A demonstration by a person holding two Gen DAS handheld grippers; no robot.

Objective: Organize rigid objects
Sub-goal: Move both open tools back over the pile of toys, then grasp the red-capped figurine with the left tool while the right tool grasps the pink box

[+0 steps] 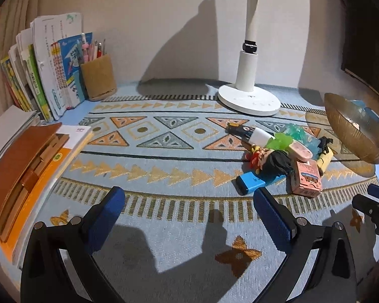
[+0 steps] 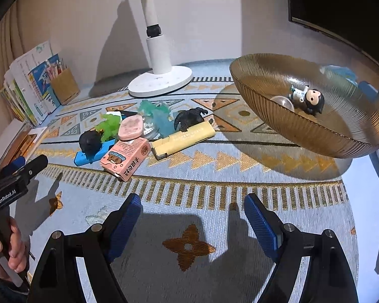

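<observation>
A pile of small objects lies on the patterned mat: a pink carton (image 2: 125, 160) (image 1: 306, 179), a yellow box (image 2: 183, 140), a blue box (image 1: 250, 182), a pink oval case (image 2: 130, 127), green and teal toys (image 2: 110, 125), and a black figure (image 2: 189, 119). An amber glass bowl (image 2: 273, 75) (image 1: 346, 128) at the right holds a dark-haired figurine (image 2: 309, 98) and a clear ball (image 2: 281, 102). My left gripper (image 1: 189, 214) is open and empty, left of the pile. My right gripper (image 2: 192, 218) is open and empty, in front of the pile and bowl.
A white lamp base (image 1: 249, 98) (image 2: 160, 82) stands at the back. A pen holder (image 1: 98, 77) and upright books (image 1: 50, 68) are at the back left. A brown notebook (image 1: 20, 171) lies on stacked books at the left. A dark monitor (image 2: 341, 5) is back right.
</observation>
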